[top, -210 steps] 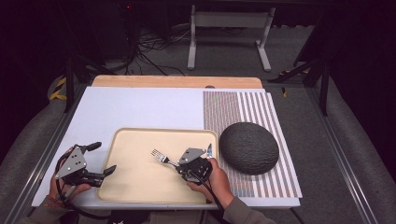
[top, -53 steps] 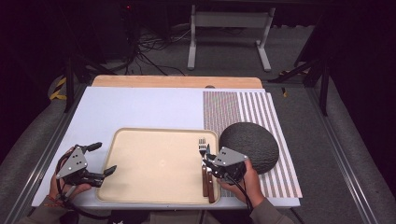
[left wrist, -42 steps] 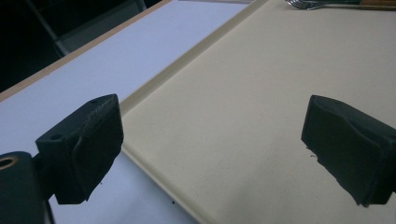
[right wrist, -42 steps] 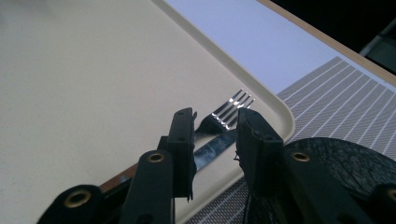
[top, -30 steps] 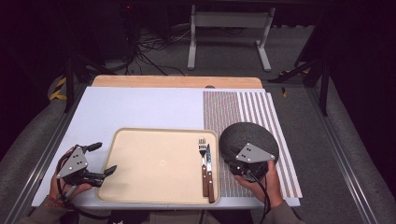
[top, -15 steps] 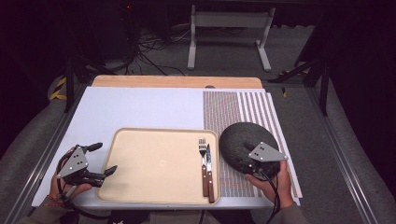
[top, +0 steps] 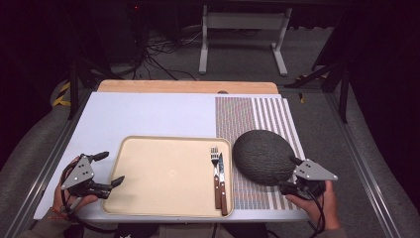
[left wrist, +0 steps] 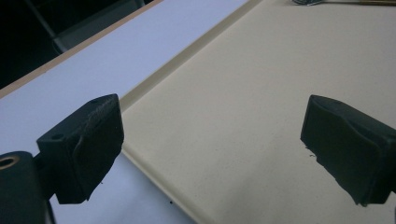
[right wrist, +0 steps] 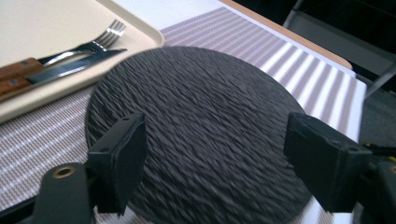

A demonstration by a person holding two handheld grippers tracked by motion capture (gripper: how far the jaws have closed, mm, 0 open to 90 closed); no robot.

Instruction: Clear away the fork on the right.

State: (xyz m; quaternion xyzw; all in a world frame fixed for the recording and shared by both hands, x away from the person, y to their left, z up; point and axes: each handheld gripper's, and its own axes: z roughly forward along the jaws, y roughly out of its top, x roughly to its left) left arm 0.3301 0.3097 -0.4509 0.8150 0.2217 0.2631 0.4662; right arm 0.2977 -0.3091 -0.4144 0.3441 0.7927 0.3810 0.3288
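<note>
Shifted since seven seconds ago, the fork point(top: 214, 159) and knife point(top: 222, 173) now lie side by side along the right edge of the beige tray point(top: 163, 173), wooden handles toward the person, where earlier the right gripper point(top: 292, 173) held the fork over the tray's middle. That gripper has since travelled off the tray to the near right rim of the dark round plate point(top: 262, 156), which sits on the striped placemat point(top: 252, 114) just right of the tray. Its jaws have just been opening and stand wide and released, nothing gripped; in the right gripper view the right gripper point(right wrist: 215, 163) looks across the rough, dark plate point(right wrist: 201, 121), with the pads spread above its near part and not pressing on it. Beyond the plate in that view lie the fork point(right wrist: 100, 37) and knife point(right wrist: 79, 63) on the tray point(right wrist: 42, 23).

At the tray's left edge the left gripper point(top: 110, 169) rests in the person's hand, unmoved, its jaws parted and empty. The left gripper view shows the left gripper point(left wrist: 210, 135) with one pad over the white table covering point(left wrist: 93, 74) and the other over the bare tray point(left wrist: 233, 93), straddling the tray's raised rim.
</note>
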